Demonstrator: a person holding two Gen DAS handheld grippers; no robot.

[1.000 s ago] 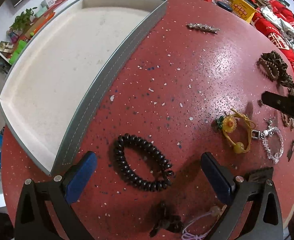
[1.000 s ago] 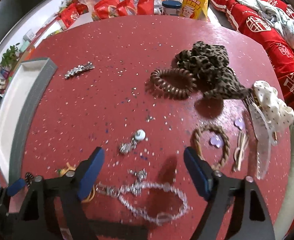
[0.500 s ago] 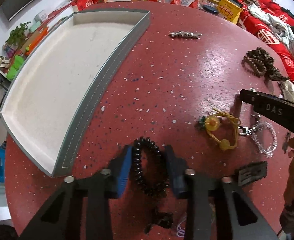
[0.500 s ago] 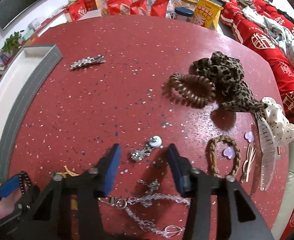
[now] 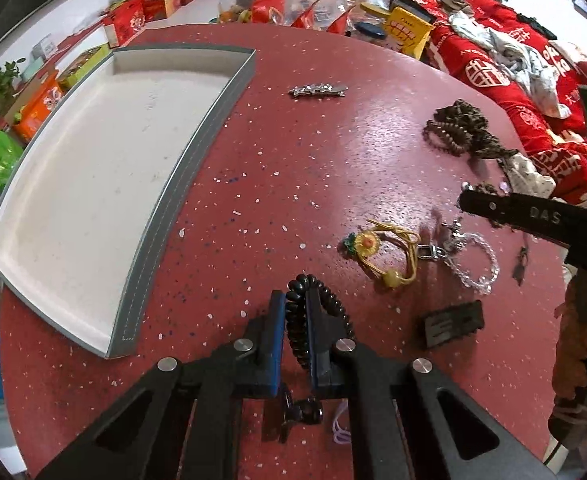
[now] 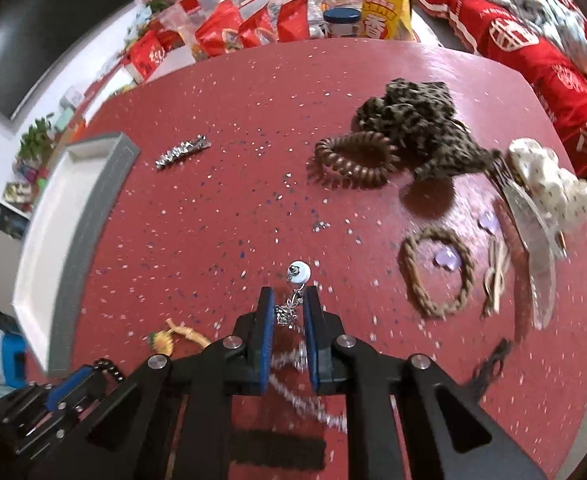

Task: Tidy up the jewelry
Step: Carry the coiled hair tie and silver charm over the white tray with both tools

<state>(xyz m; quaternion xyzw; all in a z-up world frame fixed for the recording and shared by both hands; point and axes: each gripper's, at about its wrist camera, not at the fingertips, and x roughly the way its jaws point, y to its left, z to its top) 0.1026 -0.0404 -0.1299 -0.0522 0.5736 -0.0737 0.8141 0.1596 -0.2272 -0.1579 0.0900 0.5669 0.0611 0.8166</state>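
Note:
My left gripper (image 5: 295,300) is shut on a black coiled bracelet (image 5: 301,280), whose loop bulges out past the right pad just above the red table (image 5: 293,168). The grey tray with a white inside (image 5: 197,152) lies to its left with nothing in it. In the right wrist view my right gripper (image 6: 289,292) is closing. A small silver charm with a white pearl (image 6: 287,314) is pinched between its blue pads, the pearl sticking out ahead. The charm looks sharp while the table below is blurred. The left gripper (image 6: 81,380) shows at the lower left.
Loose pieces lie on the table: a silver hair clip (image 5: 317,90), a yellow flower cord (image 5: 385,254), a crystal bracelet (image 5: 473,260), a dark comb clip (image 5: 453,324), a brown coil tie (image 6: 353,160), a leopard scrunchie (image 6: 417,124) and a braided ring (image 6: 437,276). Snack bags crowd the far edge.
Both grippers went from wide open to closed, the left on the black bracelet and the right on the silver charm. Both have risen a little from the table.

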